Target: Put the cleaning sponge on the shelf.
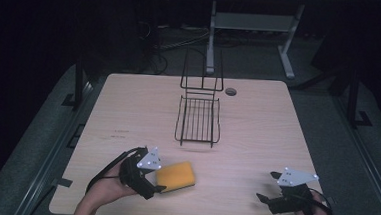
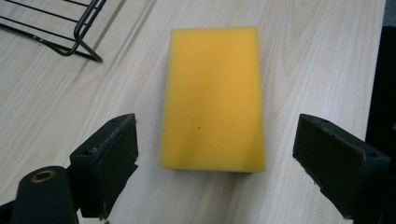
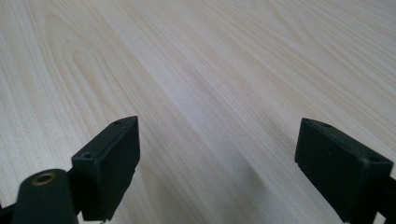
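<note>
A yellow sponge (image 1: 176, 175) lies flat on the wooden table (image 1: 257, 126) near its front edge. My left gripper (image 1: 159, 185) is at the sponge's left end, held by a hand. In the left gripper view the sponge (image 2: 212, 98) lies just ahead of the wide-open jaws, its near end level with the tips of my left gripper (image 2: 215, 151). My right gripper (image 1: 263, 194) rests at the front right of the table, open. Bare wood lies between the spread jaws of my right gripper (image 3: 217, 149).
A black wire rack (image 1: 198, 115) stands at the table's middle, its tall back toward the far edge. A corner of the rack (image 2: 70, 28) appears at the upper left. A round cable hole (image 1: 230, 91) sits near the far edge. Dark floor surrounds the table.
</note>
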